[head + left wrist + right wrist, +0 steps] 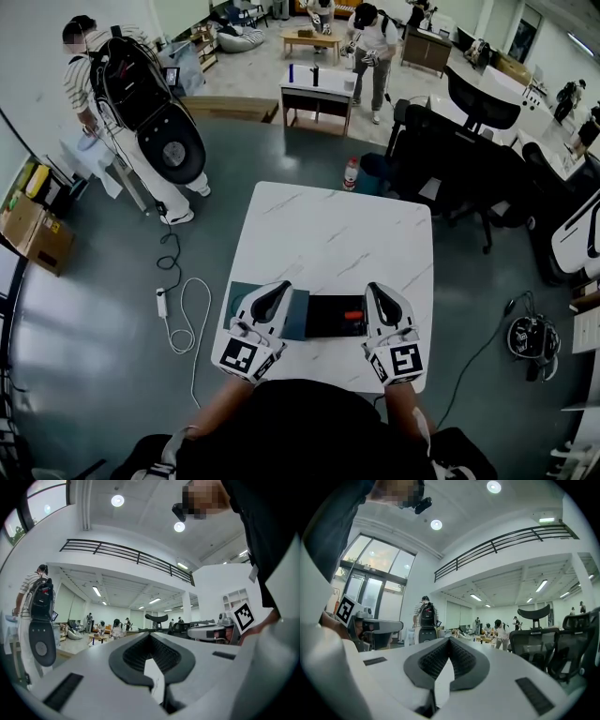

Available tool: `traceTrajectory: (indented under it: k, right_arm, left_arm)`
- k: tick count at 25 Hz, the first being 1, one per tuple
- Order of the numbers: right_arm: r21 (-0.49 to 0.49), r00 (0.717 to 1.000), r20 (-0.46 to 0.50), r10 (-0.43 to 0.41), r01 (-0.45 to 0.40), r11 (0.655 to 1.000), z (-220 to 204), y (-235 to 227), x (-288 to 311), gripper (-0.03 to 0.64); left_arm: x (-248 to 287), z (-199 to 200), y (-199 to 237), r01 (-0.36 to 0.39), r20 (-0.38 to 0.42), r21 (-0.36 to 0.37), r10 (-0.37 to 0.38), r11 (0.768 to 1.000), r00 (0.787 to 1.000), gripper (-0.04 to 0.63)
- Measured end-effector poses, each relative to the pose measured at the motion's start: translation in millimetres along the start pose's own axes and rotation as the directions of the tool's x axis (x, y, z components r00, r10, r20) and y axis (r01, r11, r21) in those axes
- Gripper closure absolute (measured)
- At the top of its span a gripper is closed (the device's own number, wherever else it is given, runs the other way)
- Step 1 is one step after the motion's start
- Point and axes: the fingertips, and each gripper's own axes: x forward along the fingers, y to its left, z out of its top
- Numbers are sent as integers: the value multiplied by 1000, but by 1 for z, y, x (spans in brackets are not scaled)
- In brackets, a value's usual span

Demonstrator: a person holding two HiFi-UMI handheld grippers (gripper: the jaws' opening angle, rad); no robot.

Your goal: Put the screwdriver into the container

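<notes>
In the head view a black container (323,319) lies open at the front edge of the white marble table (328,234). A red-handled screwdriver (353,316) lies inside it at its right end. A teal flap (296,314) adjoins the container's left side. My left gripper (274,291) rests just left of the container and my right gripper (378,292) just right of it, beside the red handle. Both gripper views point up at the room; in each, the left gripper (151,635) and the right gripper (450,640) show their jaws meeting with nothing between them.
Black office chairs (459,141) stand off the table's far right corner. A bottle (351,173) stands on the floor beyond the table. A power strip with white cable (161,302) lies on the floor to the left. A person with a large bag (141,103) stands far left.
</notes>
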Motion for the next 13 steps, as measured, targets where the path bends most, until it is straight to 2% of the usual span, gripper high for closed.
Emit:
traceTrajectory:
  k: [3, 8, 13]
  right_arm:
    - [-13, 1000, 19, 0, 0, 1000, 7, 1, 0, 594]
    - [29, 1000, 27, -11, 10, 1000, 13, -6, 2, 594]
    - [14, 999, 27, -21, 21, 1000, 17, -9, 0, 594]
  left_arm:
    - [2, 7, -2, 0, 17, 8, 0, 1000, 1000, 591]
    - [2, 11, -2, -5, 17, 20, 5, 1000, 1000, 589]
    - [3, 19, -5, -17, 22, 21, 17, 1000, 1000, 591]
